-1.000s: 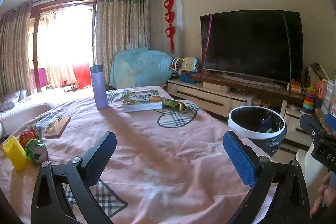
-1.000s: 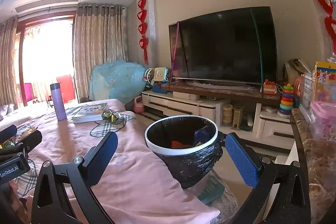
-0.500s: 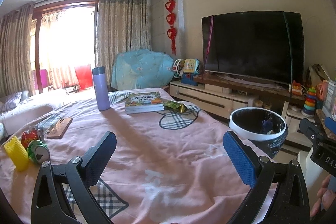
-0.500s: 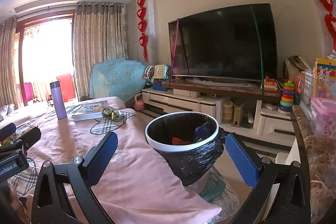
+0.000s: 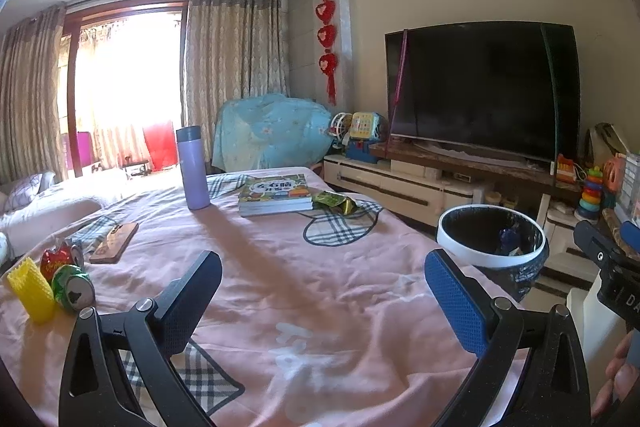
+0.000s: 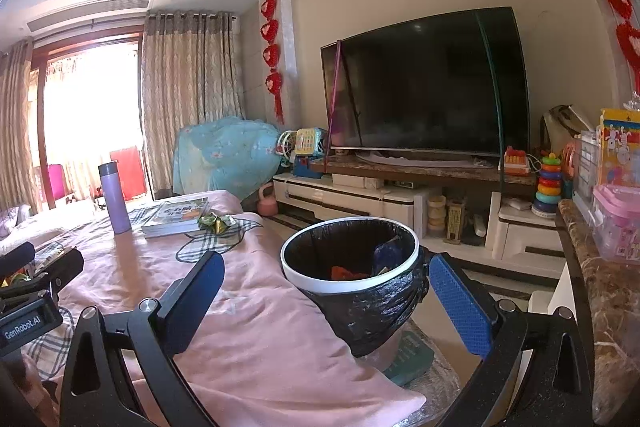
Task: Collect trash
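Both grippers, left point(image 5: 322, 301) and right point(image 6: 326, 301), gape wide, empty. Two crushed cans point(image 5: 68, 281) lie at the pink tablecloth's point(image 5: 304, 291) left edge; one crumpled green wrapper point(image 5: 334, 203) sits beside one picture book point(image 5: 275, 193).

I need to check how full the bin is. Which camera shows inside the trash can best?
The right wrist view: the trash can sits close and centred, showing orange and blue trash inside the black liner. The left wrist view shows it smaller, off right, interior mostly dark.
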A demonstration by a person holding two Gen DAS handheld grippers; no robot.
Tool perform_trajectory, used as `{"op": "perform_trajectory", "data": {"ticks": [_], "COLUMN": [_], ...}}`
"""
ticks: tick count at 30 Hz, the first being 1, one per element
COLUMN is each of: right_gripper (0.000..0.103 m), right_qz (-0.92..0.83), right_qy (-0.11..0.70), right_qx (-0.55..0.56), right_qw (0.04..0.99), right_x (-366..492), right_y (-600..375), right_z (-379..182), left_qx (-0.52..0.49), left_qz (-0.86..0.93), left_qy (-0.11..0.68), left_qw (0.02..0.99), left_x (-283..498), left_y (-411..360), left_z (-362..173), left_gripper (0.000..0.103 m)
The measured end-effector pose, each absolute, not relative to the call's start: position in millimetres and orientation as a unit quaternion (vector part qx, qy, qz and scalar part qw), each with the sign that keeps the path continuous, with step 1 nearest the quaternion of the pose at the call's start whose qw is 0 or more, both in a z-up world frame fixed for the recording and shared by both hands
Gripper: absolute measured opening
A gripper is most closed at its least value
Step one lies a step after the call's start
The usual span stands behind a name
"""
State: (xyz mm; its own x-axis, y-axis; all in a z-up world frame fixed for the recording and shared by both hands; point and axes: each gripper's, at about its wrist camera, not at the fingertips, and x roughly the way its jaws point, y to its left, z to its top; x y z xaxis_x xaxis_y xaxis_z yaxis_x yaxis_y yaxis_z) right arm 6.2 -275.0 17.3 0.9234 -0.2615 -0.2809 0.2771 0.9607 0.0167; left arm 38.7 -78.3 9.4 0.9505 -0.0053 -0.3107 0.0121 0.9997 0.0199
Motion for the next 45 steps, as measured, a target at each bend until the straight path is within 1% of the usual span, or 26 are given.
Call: {"op": "perform_trajectory", "data": {"ticks": [45], "right_gripper": [0.103], "right_qz": [-0.136], "right_qy": [0.142], "right_qx": [0.028], "right_qw": [0.980], "right_x": [6.7], "right_y": [-274.9], "right_z": [14.5], "left_qx": [0.013], "left_qz": [-0.014], "left_qy": [0.168], "left_qw": [0.986], "left_x": [42.5], "left_y": [-77.2], "left_z": [5.9], "left_gripper": [0.102]}}
